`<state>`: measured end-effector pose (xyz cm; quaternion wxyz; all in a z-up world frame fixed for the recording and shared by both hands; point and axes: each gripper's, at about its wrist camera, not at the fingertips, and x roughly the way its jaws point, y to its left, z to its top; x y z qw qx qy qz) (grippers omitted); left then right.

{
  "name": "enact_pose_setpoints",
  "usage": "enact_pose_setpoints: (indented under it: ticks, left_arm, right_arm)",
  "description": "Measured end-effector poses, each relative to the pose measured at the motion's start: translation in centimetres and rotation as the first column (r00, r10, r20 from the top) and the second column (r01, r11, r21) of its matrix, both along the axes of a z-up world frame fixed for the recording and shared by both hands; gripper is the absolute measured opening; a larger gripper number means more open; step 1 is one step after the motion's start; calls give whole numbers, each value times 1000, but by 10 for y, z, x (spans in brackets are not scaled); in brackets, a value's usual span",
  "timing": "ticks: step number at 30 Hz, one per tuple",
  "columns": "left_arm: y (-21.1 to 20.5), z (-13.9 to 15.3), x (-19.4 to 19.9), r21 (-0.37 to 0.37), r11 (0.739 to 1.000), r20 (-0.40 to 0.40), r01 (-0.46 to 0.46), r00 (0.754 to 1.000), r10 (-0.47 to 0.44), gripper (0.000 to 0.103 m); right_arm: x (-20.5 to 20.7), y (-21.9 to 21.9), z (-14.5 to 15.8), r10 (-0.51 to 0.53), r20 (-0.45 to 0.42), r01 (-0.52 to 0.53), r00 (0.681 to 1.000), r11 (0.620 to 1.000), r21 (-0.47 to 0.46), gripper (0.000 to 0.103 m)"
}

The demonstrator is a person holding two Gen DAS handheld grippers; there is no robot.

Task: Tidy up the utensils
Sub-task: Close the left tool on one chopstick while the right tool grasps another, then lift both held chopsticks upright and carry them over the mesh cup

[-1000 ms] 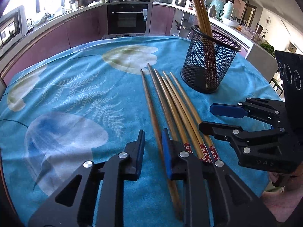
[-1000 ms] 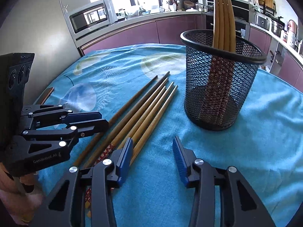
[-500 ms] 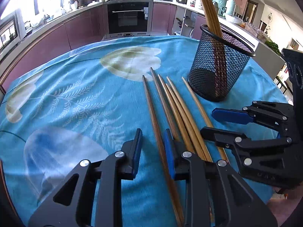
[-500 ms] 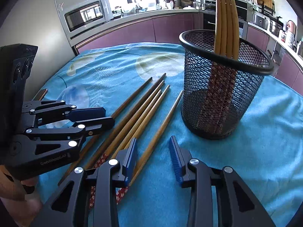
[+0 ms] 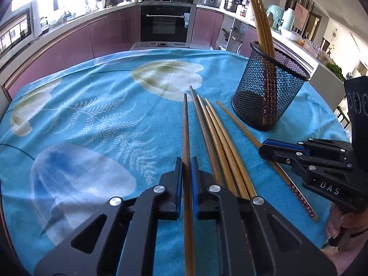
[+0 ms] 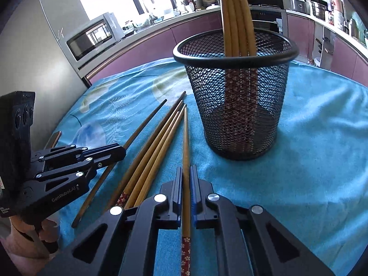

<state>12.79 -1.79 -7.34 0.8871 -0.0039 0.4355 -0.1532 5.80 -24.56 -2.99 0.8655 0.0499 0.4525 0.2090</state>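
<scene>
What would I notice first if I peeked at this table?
Probably the two black grippers near the front edge, each pinching one wooden chopstick: the left gripper on a dark chopstick, the right gripper on a chopstick with a red flowered end. Behind them stands a black mesh cup with more chopsticks sticking up out of it. Between the grippers, a bundle of loose chopsticks lies on the bright blue tablecloth.

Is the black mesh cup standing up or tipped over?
Standing up. The black mesh cup sits flat on its base, rim on top, with chopsticks poking out.
</scene>
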Motion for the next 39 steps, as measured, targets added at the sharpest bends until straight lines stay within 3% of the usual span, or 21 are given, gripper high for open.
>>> enact_pose_setpoints:
  ticks: [7,14,17,25,31,39]
  left_arm:
    - [-5,4,-21,-37,996,-8,87,996,-87,8]
    - [-5,-3,-22,-38,994,-31,102,994,-104,8]
    - [-3,-6,-18,-46,994,-46,101,994,-103,14]
    - [-6,-7,-4,-49,993,-53,110,992,-113,12]
    - [-5,-2,-4,-66,994,-39,90,995,-92,8]
    - [8,35,-17,-144,983,32,116,993,-113,8]
  right_arm:
    - [-8,8,8,86,10,-86,996,996,27,6]
    - [-7,19,2,117,-13,-117,993,993,-23,6]
    - [-6,24,-1,124,-13,-124,992,990,-60,8]
    - [-3,24,-1,141,-7,-141,990,988,-64,6]
    - [-11,15,11,151,36,-150,988,988,-30,6]
    - [-24,-5,45,126,135,-130,983,991,21,6]
